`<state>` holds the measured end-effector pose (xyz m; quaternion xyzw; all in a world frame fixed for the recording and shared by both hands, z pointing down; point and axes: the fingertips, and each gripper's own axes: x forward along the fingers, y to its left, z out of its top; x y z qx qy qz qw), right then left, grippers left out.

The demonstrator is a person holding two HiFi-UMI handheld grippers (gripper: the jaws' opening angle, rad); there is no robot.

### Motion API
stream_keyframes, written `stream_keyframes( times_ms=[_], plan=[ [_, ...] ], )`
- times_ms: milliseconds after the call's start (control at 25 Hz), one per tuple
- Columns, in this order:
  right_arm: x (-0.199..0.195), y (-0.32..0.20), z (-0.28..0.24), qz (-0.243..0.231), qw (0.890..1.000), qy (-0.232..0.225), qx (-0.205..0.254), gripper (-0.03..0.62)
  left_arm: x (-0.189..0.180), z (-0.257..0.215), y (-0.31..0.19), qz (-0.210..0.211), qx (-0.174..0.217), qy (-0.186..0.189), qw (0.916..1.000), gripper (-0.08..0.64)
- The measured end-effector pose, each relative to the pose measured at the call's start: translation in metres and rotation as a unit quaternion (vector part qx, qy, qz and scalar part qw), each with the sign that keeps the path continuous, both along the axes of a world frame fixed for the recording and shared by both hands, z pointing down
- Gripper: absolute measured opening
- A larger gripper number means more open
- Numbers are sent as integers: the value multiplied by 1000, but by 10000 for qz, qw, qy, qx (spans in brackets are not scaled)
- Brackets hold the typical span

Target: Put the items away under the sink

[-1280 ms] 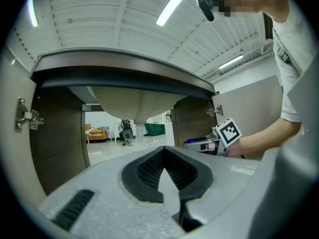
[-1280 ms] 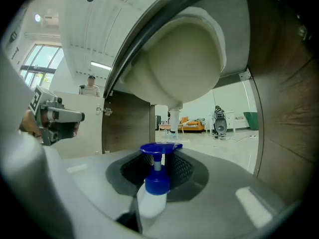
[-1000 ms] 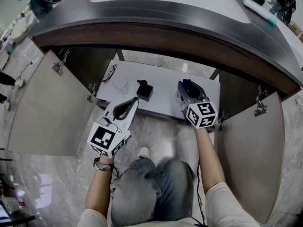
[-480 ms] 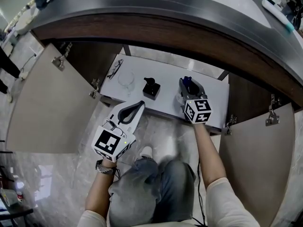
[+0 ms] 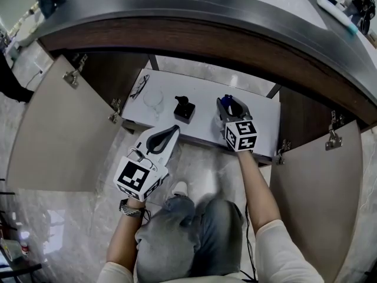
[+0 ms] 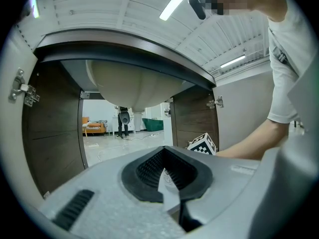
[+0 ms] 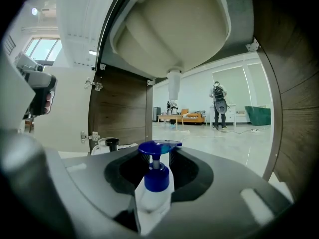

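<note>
Now pump btl (image 7: 158, 180) between just-opening jaws, R gripper (image 7: 160, 156)

Bright ceiling strip lights (image 6: 178, 3), sharp frames, strong fisheye bending, dark vignetted corners

a white plastic pump bottle (image 7: 152, 190) with a blue pump head stands upright toward the right end of the white cabinet shelf (image 5: 203, 93), between the jaws of the right gripper (image 5: 231, 107), which have just been opening. to its left a small black pump dispenser (image 5: 184, 108) stands upright. further left are a clear drinking glass (image 5: 154, 101) and thin dark-rimmed spectacles (image 5: 139, 87), which lie flat near the left edge.
</note>
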<state>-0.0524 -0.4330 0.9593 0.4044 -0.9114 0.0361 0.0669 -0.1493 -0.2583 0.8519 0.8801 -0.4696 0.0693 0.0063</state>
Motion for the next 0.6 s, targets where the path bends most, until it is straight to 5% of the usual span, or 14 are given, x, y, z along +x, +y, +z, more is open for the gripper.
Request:
stream_keyframes(
  times_ms=[600],
  plan=[
    [14, 16, 3, -40, 9991, -34, -424, 212, 8, -6, 10, 86, 77, 11, 9999, 5]
  ],
)
